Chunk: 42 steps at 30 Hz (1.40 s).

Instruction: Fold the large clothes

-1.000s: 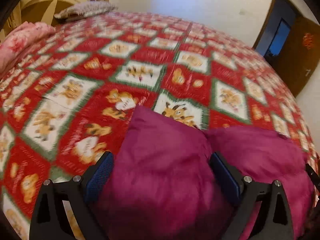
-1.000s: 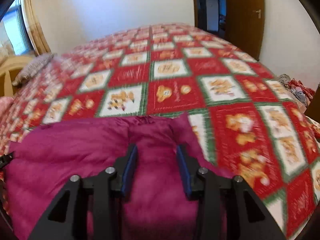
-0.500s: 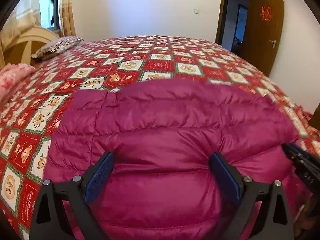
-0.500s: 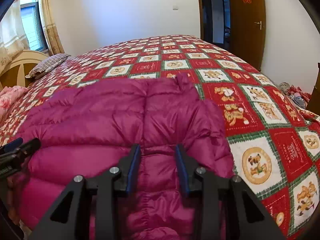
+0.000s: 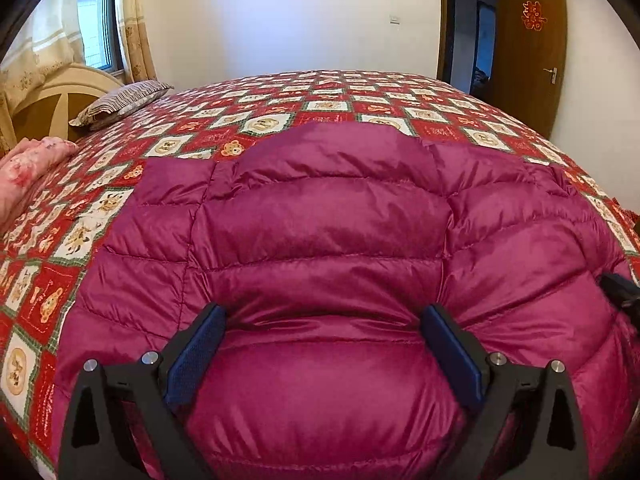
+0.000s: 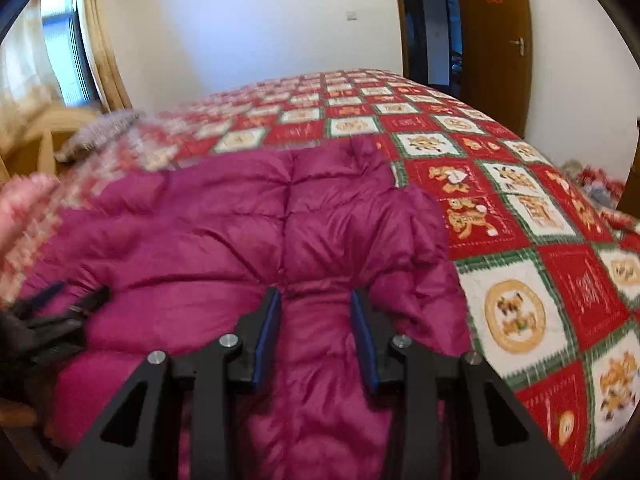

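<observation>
A magenta down jacket (image 5: 320, 220) lies spread flat across the near part of the bed, its quilted back facing up. My left gripper (image 5: 324, 320) holds the near hem, with a wide puffy fold bulging between its blue pads. My right gripper (image 6: 316, 300) pinches a narrower fold of the jacket (image 6: 240, 220) near its right side, and creases fan out from the pads. Each gripper shows at the edge of the other's view: the right gripper's tip (image 5: 620, 292) and the left gripper's tip (image 6: 60, 304).
A red and white bear-patterned bedspread (image 5: 320, 104) covers the large bed. A striped pillow (image 5: 120, 102) and a pink quilt (image 5: 28, 164) lie at the left by the headboard (image 5: 48, 100). A brown door (image 5: 528, 52) stands open at the right. Clothes (image 6: 592, 184) lie past the bed's right edge.
The jacket went from a bunched heap in both grippers to lying spread out over the bedspread. Both grippers drew back toward the near edge, still gripping it.
</observation>
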{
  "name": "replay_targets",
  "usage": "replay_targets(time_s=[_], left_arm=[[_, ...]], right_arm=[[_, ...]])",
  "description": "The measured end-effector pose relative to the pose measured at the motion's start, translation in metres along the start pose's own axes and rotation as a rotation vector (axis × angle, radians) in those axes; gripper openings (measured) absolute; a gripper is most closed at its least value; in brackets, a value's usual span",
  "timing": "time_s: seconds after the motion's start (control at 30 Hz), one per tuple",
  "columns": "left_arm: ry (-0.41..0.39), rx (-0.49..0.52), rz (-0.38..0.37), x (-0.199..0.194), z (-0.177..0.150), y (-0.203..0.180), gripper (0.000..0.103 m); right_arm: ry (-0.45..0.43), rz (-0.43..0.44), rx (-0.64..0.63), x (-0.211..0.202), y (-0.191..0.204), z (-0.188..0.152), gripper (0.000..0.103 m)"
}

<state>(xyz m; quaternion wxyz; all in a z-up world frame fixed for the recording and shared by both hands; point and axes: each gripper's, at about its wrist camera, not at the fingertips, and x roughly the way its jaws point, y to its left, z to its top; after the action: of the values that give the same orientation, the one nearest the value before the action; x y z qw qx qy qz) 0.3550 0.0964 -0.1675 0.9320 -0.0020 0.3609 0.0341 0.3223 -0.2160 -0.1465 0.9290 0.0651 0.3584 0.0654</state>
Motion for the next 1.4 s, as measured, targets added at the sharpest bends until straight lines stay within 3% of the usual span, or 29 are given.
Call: replay_targets(time_s=[0.13,0.2,0.43,0.53,0.6,0.73,0.9,1.03,1.13,1.3,1.4], left_arm=[[-0.005,0.008,0.017,-0.001,-0.001,-0.002,0.099],[-0.004,0.013,0.023,-0.001,-0.001,-0.004,0.099],[0.034,0.019,0.016,-0.011,-0.002,0.0,0.099],[0.031,-0.057,-0.063,-0.037,-0.007,0.022,0.099],[-0.026,-0.131,-0.087,-0.059,-0.014,0.046,0.099],[-0.092,-0.222,0.0,-0.071,-0.014,0.086,0.099],[-0.066,-0.381,0.04,-0.056,-0.013,0.123,0.099],[0.003,-0.446,0.025,-0.038,-0.024,0.127,0.099],[0.047,-0.457,0.011,-0.028,-0.035,0.128,0.099],[0.04,-0.498,-0.034,-0.033,-0.04,0.131,0.099],[0.03,-0.548,-0.134,-0.039,-0.047,0.126,0.099]], right_arm=[[-0.006,-0.022,0.019,-0.016,-0.013,-0.015,0.038],[0.01,-0.026,0.02,-0.013,-0.019,-0.025,0.031],[0.031,-0.067,-0.043,-0.006,-0.012,-0.027,0.031],[0.058,-0.074,-0.012,-0.017,-0.014,-0.02,0.031],[-0.002,-0.061,0.003,-0.035,-0.012,-0.018,0.031],[-0.078,0.003,-0.064,-0.056,0.019,-0.008,0.031],[-0.027,0.144,-0.139,-0.034,0.084,0.008,0.03],[-0.002,0.158,-0.173,-0.003,0.121,0.007,0.027],[0.076,0.115,-0.196,0.033,0.133,-0.008,0.027],[0.062,0.106,-0.229,0.037,0.131,-0.022,0.027],[0.065,0.115,-0.215,0.038,0.128,-0.023,0.027]])
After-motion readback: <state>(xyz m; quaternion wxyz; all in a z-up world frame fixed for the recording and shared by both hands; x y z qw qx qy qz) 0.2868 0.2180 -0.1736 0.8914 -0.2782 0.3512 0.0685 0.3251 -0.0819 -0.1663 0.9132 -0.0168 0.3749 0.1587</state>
